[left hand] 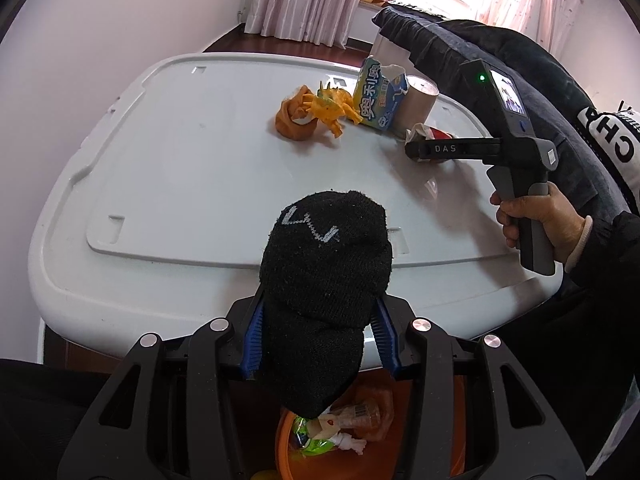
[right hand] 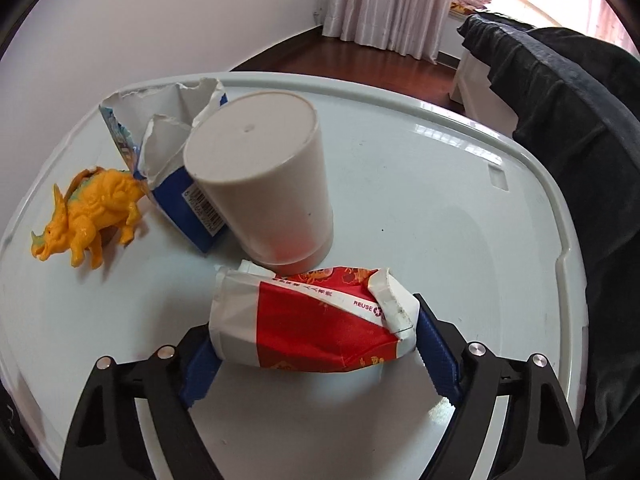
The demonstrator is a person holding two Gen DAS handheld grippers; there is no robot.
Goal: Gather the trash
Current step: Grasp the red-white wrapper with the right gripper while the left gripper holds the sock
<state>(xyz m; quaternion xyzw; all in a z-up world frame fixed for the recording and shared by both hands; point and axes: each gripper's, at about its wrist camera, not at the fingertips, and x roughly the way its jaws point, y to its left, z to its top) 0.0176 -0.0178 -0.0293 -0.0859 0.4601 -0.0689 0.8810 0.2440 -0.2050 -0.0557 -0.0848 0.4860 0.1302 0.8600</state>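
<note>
My left gripper (left hand: 318, 308) is shut on a black sock (left hand: 324, 264), which it holds above the near edge of the white table (left hand: 180, 168). An orange bin (left hand: 282, 436) with wrappers in it shows under the fingers. The right gripper (right hand: 314, 320) points down at the table. Its blue pads (right hand: 434, 344) press on both ends of a crumpled red and white carton (right hand: 320, 328) that lies crosswise between them. In the left wrist view, the right gripper (left hand: 416, 150) sits at the table's right side with the carton (left hand: 438, 134) just behind it.
An upturned grey cup (right hand: 264, 176) stands right behind the carton. Beside it are a torn blue box (right hand: 176, 192) and an orange toy dinosaur (right hand: 88, 216). An orange cloth lump (left hand: 294, 122) lies further left. A dark jacket (right hand: 560, 100) hangs at the right.
</note>
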